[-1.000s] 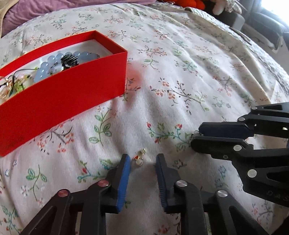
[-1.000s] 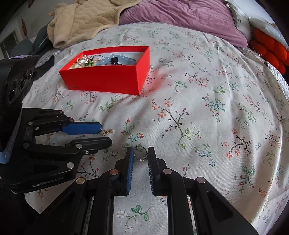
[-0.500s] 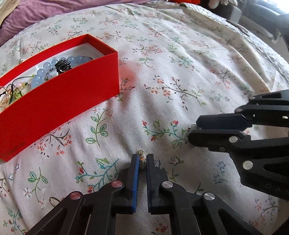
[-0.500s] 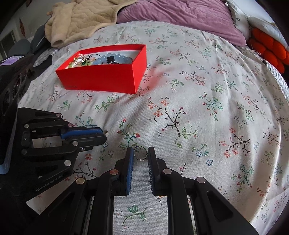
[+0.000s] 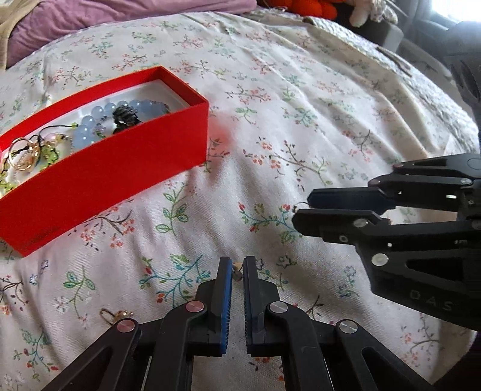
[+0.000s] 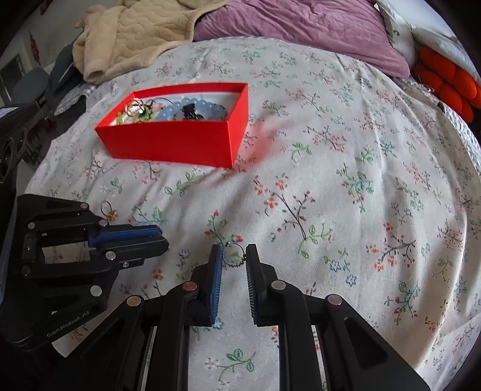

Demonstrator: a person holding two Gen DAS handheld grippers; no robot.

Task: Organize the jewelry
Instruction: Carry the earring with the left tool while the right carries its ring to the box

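A red box [image 5: 105, 168] [image 6: 177, 141] on the floral bedspread holds blue beads, a dark charm, gold rings and green beads. My left gripper [image 5: 237, 267] is shut on a small gold earring [image 5: 237, 269], lifted above the bed; it also shows in the right wrist view [image 6: 156, 237]. My right gripper [image 6: 234, 255] is shut on a thin hoop earring [image 6: 234, 255] held between its pads; it shows in the left wrist view [image 5: 303, 209]. Another gold earring [image 5: 115, 314] [image 6: 108, 210] lies on the bedspread near the left gripper.
A beige blanket [image 6: 135, 36] and purple pillow [image 6: 300, 27] lie at the bed's far end. Orange cushions [image 6: 448, 84] sit at the far right. A dark chair [image 6: 36, 81] stands beyond the bed's left edge.
My left gripper closed on the small gold earring and lifted it off the bed. My right gripper kept the hoop and rose with it. A second gold earring came into view.
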